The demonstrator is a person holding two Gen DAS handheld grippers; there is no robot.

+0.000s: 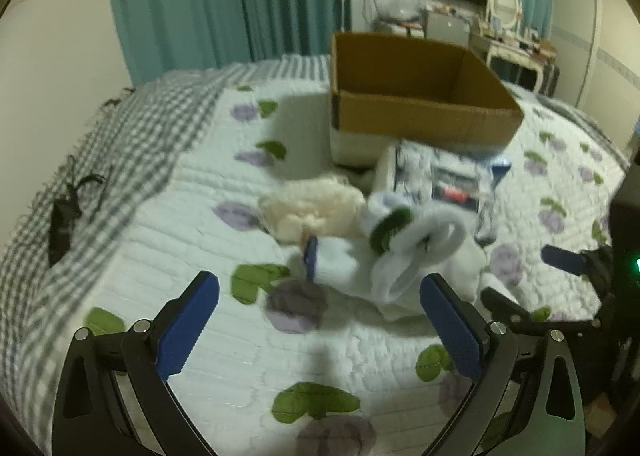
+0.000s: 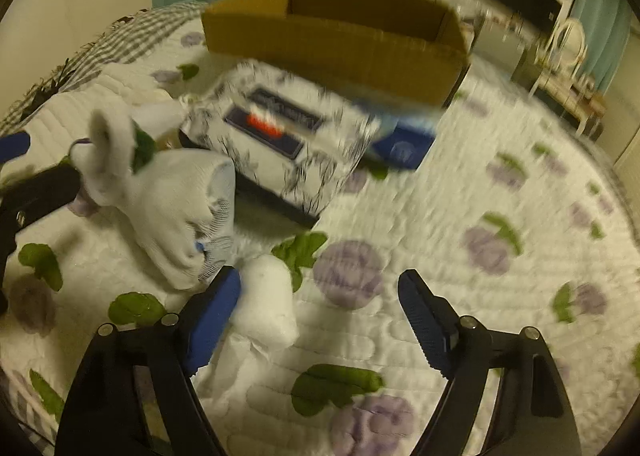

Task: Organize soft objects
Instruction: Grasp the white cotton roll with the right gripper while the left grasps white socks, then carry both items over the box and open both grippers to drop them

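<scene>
Nearest the left wrist camera, the left tongs [image 1: 319,318] hang over the quilted bed cover [image 1: 224,344], jaws spread wide and holding nothing. Just past their tips, at about one o'clock, lies a heap of white socks [image 1: 400,256], one with a dark green cuff band; the picture is too blurred to count them. A cream fluffy item [image 1: 308,208] sits at eleven o'clock of the heap, touching it. Behind both, at twelve o'clock, a patterned tissue pack [image 1: 444,184] lies against the foot of an open cardboard box [image 1: 424,116].

From the right wrist camera, the right tongs [image 2: 320,296] also stand released, nothing pressed between them. A small white soft roll [image 2: 268,296] lies on the bed cover just beside the inner face of their left finger [image 2: 216,308]; whether it touches is unclear. The sock heap [image 2: 176,208] is at ten o'clock, the tissue pack [image 2: 280,136] at twelve, the box [image 2: 340,40] beyond it. A blue packet [image 2: 404,144] peeks from under the box. The left tongs' arm shows at nine o'clock.
</scene>
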